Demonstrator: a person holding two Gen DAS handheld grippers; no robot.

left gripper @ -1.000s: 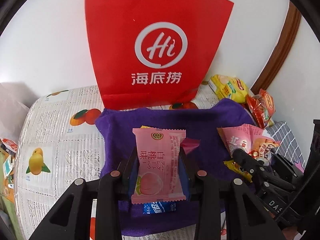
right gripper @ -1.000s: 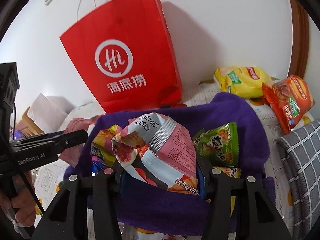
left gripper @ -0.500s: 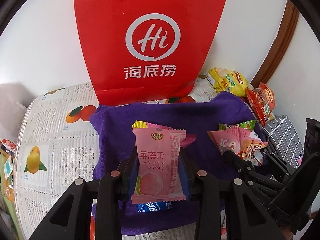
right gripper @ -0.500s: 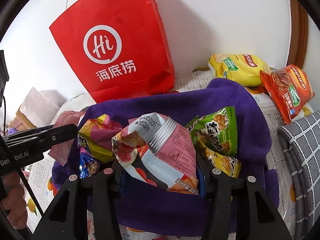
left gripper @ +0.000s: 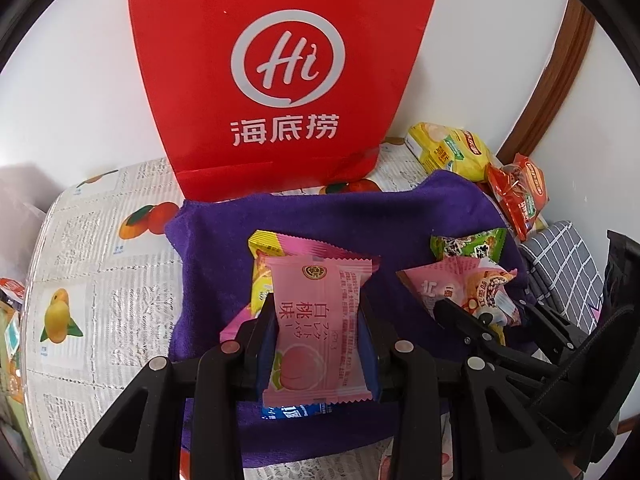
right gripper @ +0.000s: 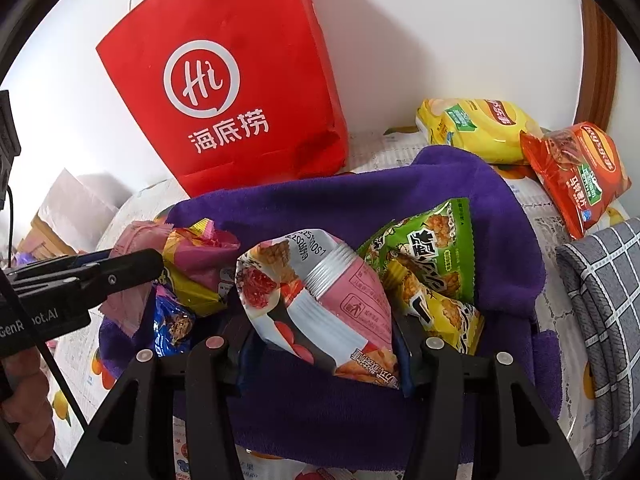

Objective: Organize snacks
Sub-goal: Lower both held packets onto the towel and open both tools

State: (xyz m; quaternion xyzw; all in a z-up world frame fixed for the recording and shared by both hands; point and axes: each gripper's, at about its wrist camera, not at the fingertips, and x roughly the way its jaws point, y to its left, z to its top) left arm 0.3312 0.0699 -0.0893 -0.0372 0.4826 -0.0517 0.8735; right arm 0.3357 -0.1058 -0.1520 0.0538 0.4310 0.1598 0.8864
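My left gripper (left gripper: 316,320) is shut on a flat pink peach-print packet (left gripper: 320,320), held upright above a purple cloth (left gripper: 216,248). A yellow and pink packet (left gripper: 260,276) lies on the cloth just behind it, and a blue packet (left gripper: 292,412) lies below. My right gripper (right gripper: 320,332) is shut on a crumpled pink and white snack bag (right gripper: 320,300) over the same purple cloth (right gripper: 500,208). Green packets (right gripper: 432,248) lie to its right, yellow-pink (right gripper: 196,264) and blue ones (right gripper: 172,320) to its left. Each gripper shows at the edge of the other's view.
A red paper bag (left gripper: 280,60) stands against the white wall behind the cloth. A yellow chip bag (right gripper: 476,128) and an orange-red one (right gripper: 580,176) lie at the back right. A grey checked cloth (right gripper: 600,300) is at the right, on a fruit-print tablecloth (left gripper: 92,264).
Both grippers keep their packets. The left wrist view has shifted a little, so the yellow and pink packet now shows behind the peach packet, and the right gripper sits closer in that view.
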